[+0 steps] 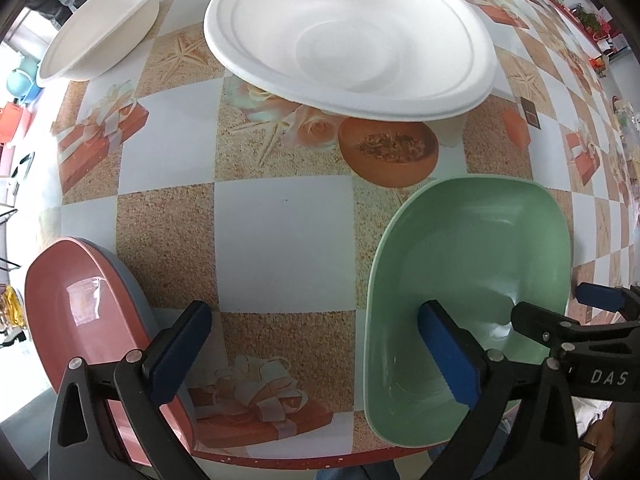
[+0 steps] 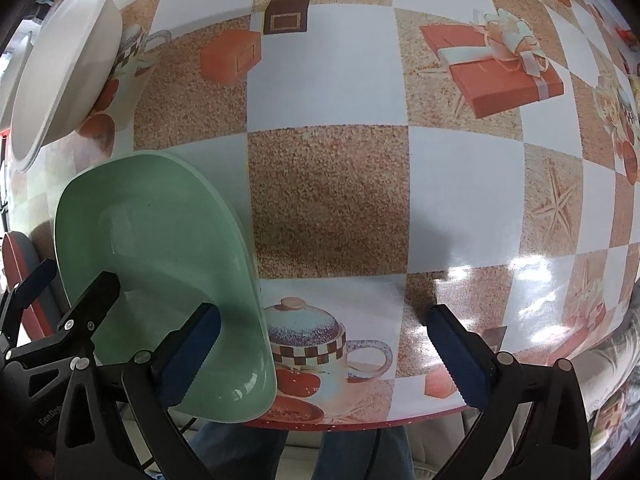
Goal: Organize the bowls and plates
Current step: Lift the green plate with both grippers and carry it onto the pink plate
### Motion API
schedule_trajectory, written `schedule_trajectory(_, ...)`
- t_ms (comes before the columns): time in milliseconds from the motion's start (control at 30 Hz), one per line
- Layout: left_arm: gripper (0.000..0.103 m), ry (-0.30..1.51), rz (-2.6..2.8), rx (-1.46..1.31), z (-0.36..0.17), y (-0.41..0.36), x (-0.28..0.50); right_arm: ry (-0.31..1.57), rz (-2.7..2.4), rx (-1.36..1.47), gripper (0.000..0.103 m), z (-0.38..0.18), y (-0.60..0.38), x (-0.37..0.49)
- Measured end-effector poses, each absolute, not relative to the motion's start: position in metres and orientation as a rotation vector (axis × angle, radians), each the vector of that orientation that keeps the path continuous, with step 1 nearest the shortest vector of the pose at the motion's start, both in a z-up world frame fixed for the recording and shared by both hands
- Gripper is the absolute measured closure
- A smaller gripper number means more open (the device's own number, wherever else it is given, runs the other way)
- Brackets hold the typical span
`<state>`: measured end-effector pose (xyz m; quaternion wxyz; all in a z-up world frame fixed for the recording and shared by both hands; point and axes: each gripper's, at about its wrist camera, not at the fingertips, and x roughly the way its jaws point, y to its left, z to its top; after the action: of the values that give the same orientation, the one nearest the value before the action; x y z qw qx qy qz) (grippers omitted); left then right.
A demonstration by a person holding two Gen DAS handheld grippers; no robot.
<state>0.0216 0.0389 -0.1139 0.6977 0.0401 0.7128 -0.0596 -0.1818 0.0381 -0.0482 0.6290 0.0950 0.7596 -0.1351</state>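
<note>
My left gripper (image 1: 324,352) stands wide, holding nothing, one pad over the green bowl (image 1: 472,280) at lower right. My right gripper (image 2: 324,356) is wide and empty too. The pink plate (image 1: 80,312) sits lower left; the white plate (image 1: 348,36) fills the top.

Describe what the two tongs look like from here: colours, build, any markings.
Both tongs are alike: black angular frames with triangular cut-outs and silver rivets, each finger tipped with a dark blue pad that has a toothed inner edge. The left tongs and right tongs show this in their own views. White letters "DAS" mark the right tongs' body in the left view. A thin black cable hangs below the table edge.
</note>
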Motion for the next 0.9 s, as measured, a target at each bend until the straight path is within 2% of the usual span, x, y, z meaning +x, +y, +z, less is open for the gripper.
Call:
schedule_trajectory(367,0.000,1.621,-0.121,0.093,-0.117,0.043,0.026,1.782,-0.308,0.229,0.000,-0.051,0.034,-0.177)
schedule_trajectory(500,0.003,1.633,-0.124,0.114,-0.118,0.041,0.028,1.775,-0.311,0.224,0.002,-0.051,0.034,-0.177)
schedule_trajectory(700,0.016,1.638,-0.164,0.159,-0.114,0.028,0.028,1.763,-0.292,0.205,0.017,-0.042,0.042,-0.180)
schedule_trajectory(800,0.026,1.643,-0.192,0.159,-0.111,0.020,0.027,1.747,-0.252,0.161,0.034,-0.037,0.054,-0.180)
schedule_trajectory(867,0.031,1.640,-0.198,0.168,-0.110,0.015,0.026,1.739,-0.217,0.142,0.050,-0.034,0.062,-0.179)
schedule_trajectory(900,0.036,1.640,-0.208,0.166,-0.109,0.012,0.025,1.739,-0.201,0.141,0.053,-0.033,0.065,-0.179)
